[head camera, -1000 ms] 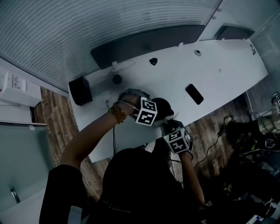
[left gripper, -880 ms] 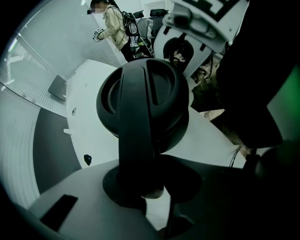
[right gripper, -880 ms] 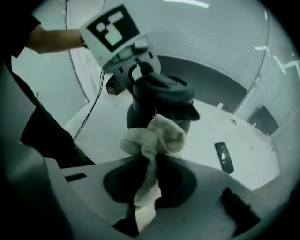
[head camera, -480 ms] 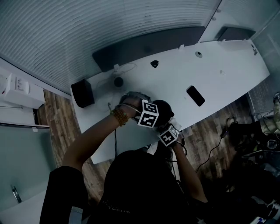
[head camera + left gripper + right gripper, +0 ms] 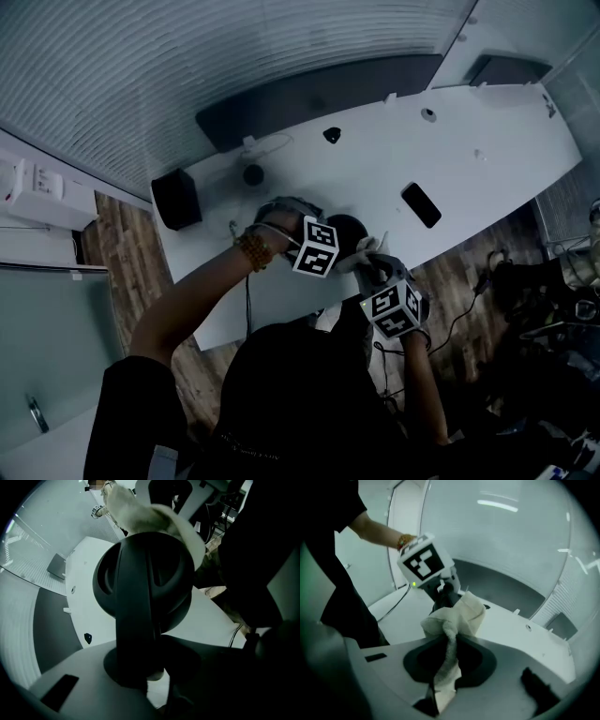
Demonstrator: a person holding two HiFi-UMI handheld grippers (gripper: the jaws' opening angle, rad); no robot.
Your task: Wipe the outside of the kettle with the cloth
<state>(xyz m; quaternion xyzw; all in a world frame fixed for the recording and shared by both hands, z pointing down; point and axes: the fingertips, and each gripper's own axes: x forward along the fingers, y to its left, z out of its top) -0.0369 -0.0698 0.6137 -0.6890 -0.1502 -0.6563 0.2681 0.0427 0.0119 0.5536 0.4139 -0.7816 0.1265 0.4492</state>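
On white table [image 5: 469,131], kettle [image 5: 176,569] upright; left gripper [image 5: 159,691], just tightening, clamps handle [image 5: 136,620]; right gripper [image 5: 440,700] pinches cloth [image 5: 457,613].

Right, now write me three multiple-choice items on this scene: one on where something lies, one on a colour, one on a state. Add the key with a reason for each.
1. Where does the phone lie?
A. on a chair
B. flat on the table, apart from the kettle
C. on the kettle's lid

2. What colour is the cloth?
A. off-white
B. red
C. black

3. How is the right gripper?
A. open and empty
B. shut on the phone
C. shut on the cloth

Key:
1 B: the head view shows it lying on the white top, to the kettle's right.
2 A: it looks pale against the black kettle.
3 C: the right gripper view shows its jaws pinching the cloth's lower end.
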